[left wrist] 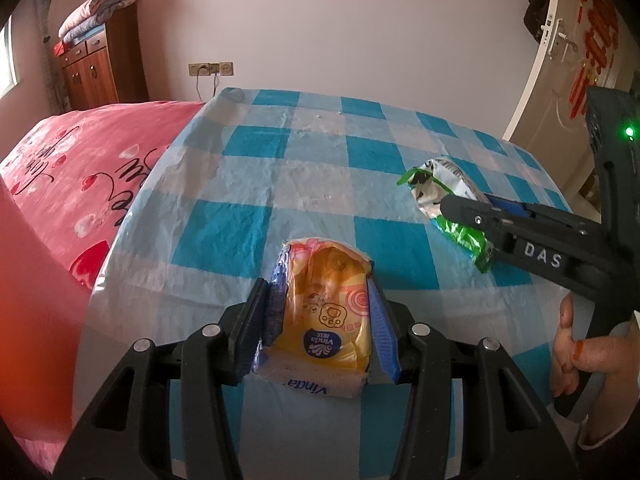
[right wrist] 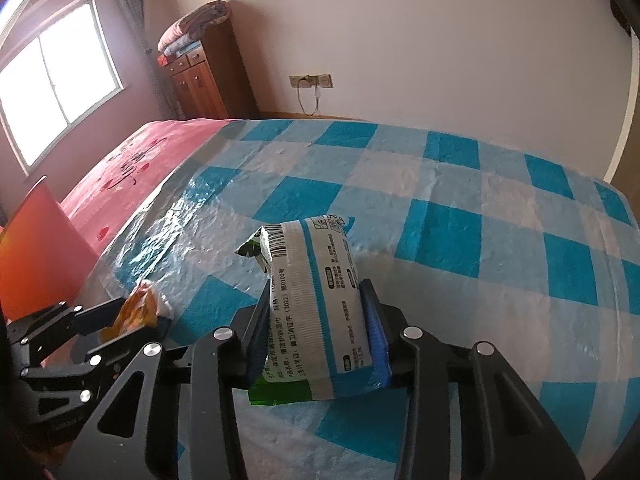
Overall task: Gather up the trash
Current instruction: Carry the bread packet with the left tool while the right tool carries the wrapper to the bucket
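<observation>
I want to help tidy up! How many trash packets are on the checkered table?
2. The yellow tissue packet sits in the left gripper; the green-and-white wipes packet sits in the right gripper. None seems hidden.

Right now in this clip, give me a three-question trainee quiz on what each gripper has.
1. True or false: the left gripper is shut on the yellow tissue pack.
2. What does the right gripper clamp? A) green-and-white wipes pack B) a bottle C) nothing
3. What pattern covers the table?

Key: 1 true; 2 A; 3 blue-and-white check.
</observation>
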`<state>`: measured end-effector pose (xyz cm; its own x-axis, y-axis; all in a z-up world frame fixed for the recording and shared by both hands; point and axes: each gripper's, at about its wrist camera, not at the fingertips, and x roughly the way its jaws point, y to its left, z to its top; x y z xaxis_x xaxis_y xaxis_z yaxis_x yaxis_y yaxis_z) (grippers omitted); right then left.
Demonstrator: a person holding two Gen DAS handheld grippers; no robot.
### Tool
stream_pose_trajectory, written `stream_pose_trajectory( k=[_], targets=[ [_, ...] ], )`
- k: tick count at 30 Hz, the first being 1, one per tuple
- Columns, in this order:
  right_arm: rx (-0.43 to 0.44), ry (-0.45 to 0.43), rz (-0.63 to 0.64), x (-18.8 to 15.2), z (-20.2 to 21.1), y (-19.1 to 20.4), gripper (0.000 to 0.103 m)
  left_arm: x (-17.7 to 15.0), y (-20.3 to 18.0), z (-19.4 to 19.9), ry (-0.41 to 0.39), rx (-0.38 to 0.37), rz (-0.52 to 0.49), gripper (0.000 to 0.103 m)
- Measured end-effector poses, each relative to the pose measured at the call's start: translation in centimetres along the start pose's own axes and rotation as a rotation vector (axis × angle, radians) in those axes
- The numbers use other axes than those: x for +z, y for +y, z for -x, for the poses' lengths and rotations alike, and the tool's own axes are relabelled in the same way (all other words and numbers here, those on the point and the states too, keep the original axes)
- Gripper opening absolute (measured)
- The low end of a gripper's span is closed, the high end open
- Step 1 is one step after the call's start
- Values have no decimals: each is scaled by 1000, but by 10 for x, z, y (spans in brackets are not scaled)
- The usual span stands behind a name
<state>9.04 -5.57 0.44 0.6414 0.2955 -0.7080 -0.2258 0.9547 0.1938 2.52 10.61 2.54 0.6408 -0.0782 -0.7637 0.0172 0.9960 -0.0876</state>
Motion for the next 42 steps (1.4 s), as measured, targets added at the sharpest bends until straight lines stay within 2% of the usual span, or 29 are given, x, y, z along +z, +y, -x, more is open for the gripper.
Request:
stream_pose_trajectory(
  k=[12, 27, 42],
  targets=[
    [-56, -40, -30, -16, 21, 1, 41, -10, -5, 7, -6, -5, -8, 50],
    [-77, -65, -74, -45, 67, 14, 40, -25, -8, 31, -32, 1, -26, 50],
    [-77, -28, -103, -84, 100, 32, 40, -45, -2, 68, -65, 9, -36, 50]
  ],
)
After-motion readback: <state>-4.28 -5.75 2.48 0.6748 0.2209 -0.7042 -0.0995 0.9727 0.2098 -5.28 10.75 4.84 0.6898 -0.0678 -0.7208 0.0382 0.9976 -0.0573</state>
